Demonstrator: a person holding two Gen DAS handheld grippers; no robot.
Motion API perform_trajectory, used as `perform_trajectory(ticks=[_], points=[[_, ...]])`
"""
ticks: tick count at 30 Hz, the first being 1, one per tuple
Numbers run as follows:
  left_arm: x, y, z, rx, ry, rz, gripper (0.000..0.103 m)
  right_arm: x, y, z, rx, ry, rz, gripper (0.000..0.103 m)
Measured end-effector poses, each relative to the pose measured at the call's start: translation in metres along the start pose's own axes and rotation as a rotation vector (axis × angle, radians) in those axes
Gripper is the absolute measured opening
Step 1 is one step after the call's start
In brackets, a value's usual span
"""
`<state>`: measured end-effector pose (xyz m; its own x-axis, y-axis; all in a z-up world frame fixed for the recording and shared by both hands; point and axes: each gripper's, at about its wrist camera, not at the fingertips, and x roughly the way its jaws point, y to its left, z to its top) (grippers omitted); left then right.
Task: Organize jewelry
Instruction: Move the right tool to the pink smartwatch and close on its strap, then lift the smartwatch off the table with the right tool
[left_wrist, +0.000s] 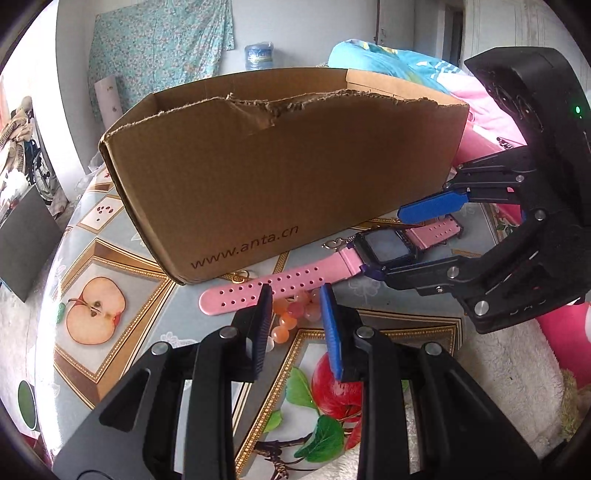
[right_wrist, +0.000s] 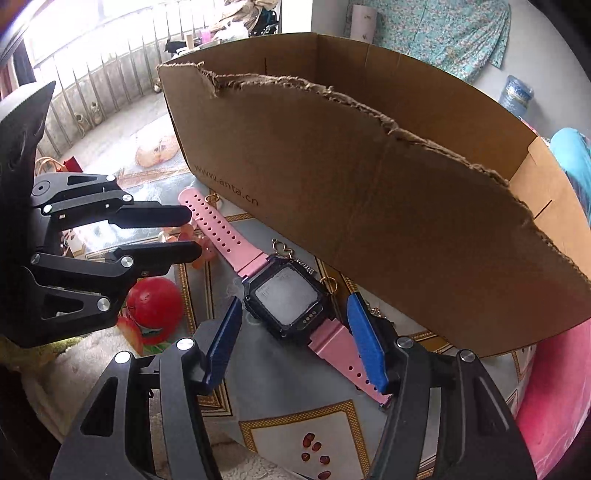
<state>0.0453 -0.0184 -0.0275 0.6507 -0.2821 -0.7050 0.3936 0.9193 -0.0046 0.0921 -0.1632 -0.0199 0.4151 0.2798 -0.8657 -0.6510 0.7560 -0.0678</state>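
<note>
My right gripper (right_wrist: 293, 341), jaws apart, straddles the pink-strapped square black smartwatch (right_wrist: 286, 301) lying by the torn brown cardboard box (right_wrist: 369, 177): light, floppy strap, so I'd pinch the rigid case; left gripper (left_wrist: 295, 325), jaws narrowly apart, over the slippery peach bead bracelet (left_wrist: 295, 315).

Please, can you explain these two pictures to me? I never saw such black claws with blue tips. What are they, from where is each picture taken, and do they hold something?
They are two hand-held grippers, each with a camera looking along its fingers. One picture comes from the left gripper, the other from the right gripper. On the fruit-patterned tablecloth lie a pink-strapped smartwatch, a bracelet of pink and orange beads and small gold earrings, beside a torn cardboard box. The right gripper stands open around the watch; the left hovers over the beads. Nothing is held.
</note>
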Motion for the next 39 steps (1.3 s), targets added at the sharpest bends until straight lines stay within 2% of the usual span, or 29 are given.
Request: perform_trajectory(ticks=[5, 10, 16, 22, 28, 35, 39], points=[[0.000, 0.000, -0.001, -0.006, -0.002, 0.000, 0.025, 0.004, -0.001, 0.005, -0.016, 0.018, 0.020, 0.058], [-0.002, -0.001, -0.001, -0.006, -0.008, 0.003, 0.025, 0.006, -0.005, 0.017, -0.012, 0.041, 0.043, 0.051], [-0.007, -0.003, -0.004, 0.013, -0.022, 0.010, 0.025, 0.006, -0.027, 0.030, 0.116, 0.061, 0.163, 0.051], [-0.016, -0.020, -0.007, 0.128, -0.067, 0.087, 0.026, 0.004, -0.056, 0.036, 0.228, 0.093, 0.301, 0.051], [-0.009, -0.036, -0.007, 0.215, -0.075, 0.127, 0.026, 0.012, -0.071, 0.032, 0.312, 0.129, 0.402, 0.051], [0.001, -0.052, -0.007, 0.282, -0.067, 0.129, 0.026, 0.023, -0.083, 0.021, 0.385, 0.145, 0.466, 0.051], [0.008, -0.064, -0.003, 0.328, -0.066, 0.136, 0.026, 0.023, -0.087, 0.020, 0.385, 0.138, 0.489, 0.051]])
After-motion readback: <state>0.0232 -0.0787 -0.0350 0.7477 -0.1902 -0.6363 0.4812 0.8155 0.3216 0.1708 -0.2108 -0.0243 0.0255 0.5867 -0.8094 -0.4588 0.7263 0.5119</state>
